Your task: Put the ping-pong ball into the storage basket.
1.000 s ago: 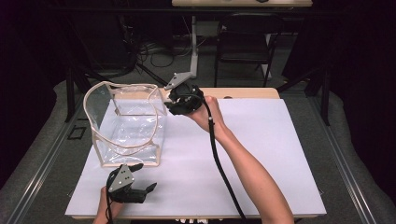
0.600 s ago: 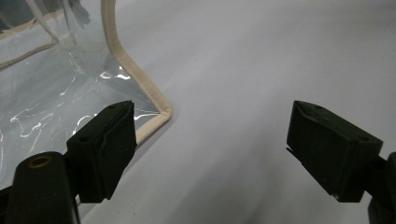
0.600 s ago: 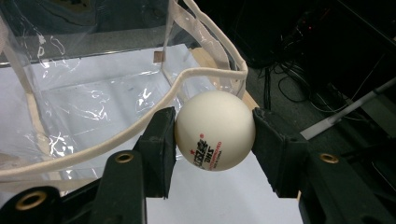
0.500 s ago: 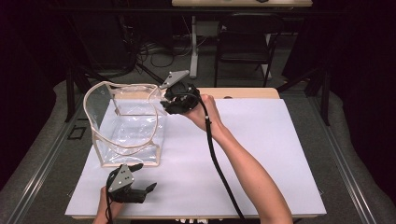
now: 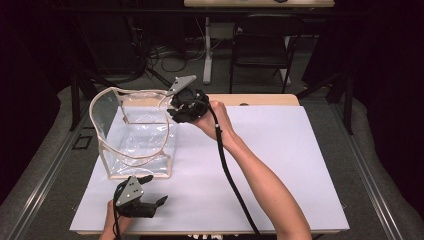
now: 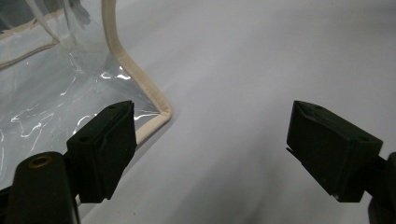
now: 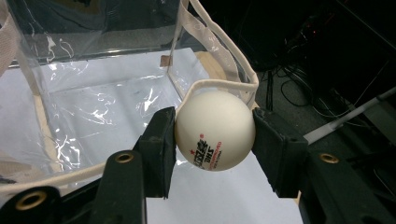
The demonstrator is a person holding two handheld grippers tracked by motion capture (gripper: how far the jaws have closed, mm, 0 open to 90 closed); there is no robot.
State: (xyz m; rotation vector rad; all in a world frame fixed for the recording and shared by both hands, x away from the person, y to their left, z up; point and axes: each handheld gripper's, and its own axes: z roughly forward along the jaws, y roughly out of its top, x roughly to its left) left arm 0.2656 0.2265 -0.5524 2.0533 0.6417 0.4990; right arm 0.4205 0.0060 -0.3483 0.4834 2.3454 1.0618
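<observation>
Ball (image 7: 215,130) hidden from us in high view behind right gripper (image 5: 176,106) and hand. Small print on ball too blurred for us to read. In left gripper view, clear bag (image 6: 56,79) cut off by top and left edges. Person's forearms cut off by bottom edge in high view.

The clear bag (image 5: 135,135) is standing open-topped on the desk (image 5: 280,165), its beige rim blocking level entry; the desk's right half is lying free.
</observation>
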